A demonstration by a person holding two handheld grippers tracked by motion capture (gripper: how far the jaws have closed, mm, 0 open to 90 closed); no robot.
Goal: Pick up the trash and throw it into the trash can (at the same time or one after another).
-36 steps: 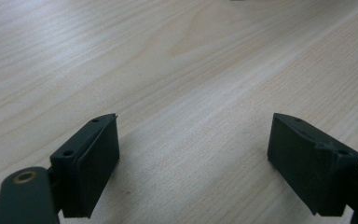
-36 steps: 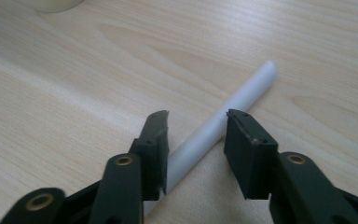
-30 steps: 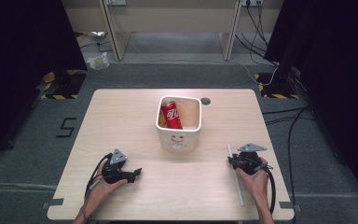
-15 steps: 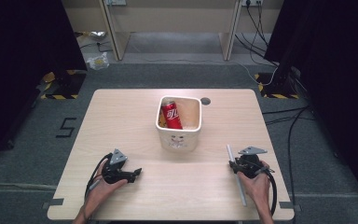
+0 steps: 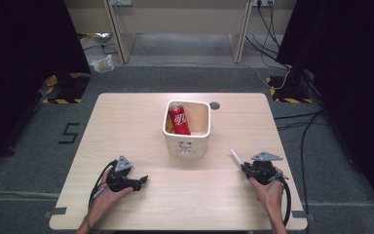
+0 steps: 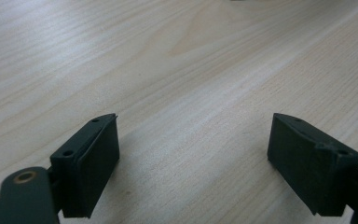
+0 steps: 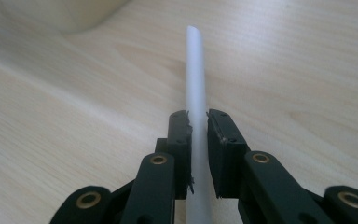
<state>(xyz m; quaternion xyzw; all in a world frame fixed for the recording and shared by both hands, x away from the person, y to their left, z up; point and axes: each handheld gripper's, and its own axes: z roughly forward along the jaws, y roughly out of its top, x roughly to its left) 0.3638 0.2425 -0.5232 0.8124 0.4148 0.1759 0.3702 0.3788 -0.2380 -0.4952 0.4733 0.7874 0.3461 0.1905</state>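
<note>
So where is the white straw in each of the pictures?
High view: the white straw is at the right, poking up-left from the right gripper toward the cream bin.
Left gripper view: not in it, just bare table.
Right gripper view: the straw runs up the middle, clamped between the black jaws.
Shared landmark: the pale wood table.

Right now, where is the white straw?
The white straw is clamped in the right claw at the table's near right in the high view, its free end aimed toward the cream bin.
</note>
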